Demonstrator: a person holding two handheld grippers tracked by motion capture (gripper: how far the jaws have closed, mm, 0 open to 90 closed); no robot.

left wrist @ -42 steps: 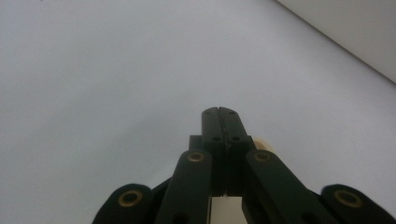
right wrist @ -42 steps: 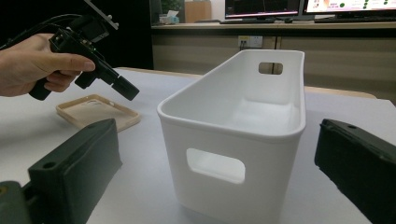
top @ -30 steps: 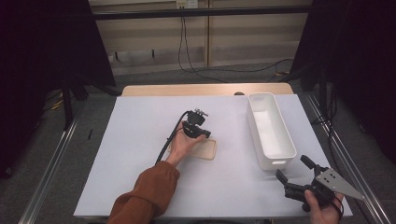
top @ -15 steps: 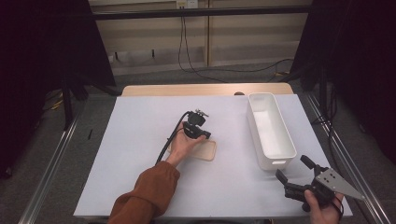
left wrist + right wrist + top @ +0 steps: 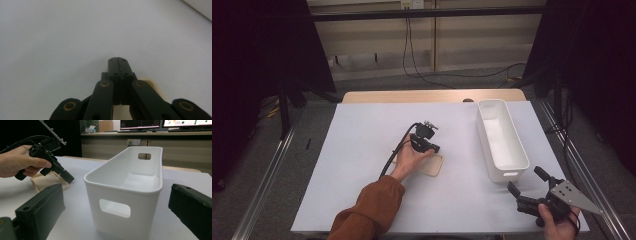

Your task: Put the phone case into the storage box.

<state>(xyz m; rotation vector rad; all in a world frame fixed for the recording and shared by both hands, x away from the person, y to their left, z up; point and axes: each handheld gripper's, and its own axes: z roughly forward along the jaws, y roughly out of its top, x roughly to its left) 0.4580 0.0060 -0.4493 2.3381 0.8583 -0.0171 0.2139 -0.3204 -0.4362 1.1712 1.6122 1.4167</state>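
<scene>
Left tool is clenched with nothing between its jaws, tip over the tan tray mid-worktop. Right tool is spread wide, facing the white bin just beside it.

Directly ahead of my right claw, a tall white bin blocks the forward path, its near end wall close in front of my parted jaws. Left of the bin, open tabletop runs to my left claw, resting on a flat beige tray. Beyond that, the surface is bare.
</scene>
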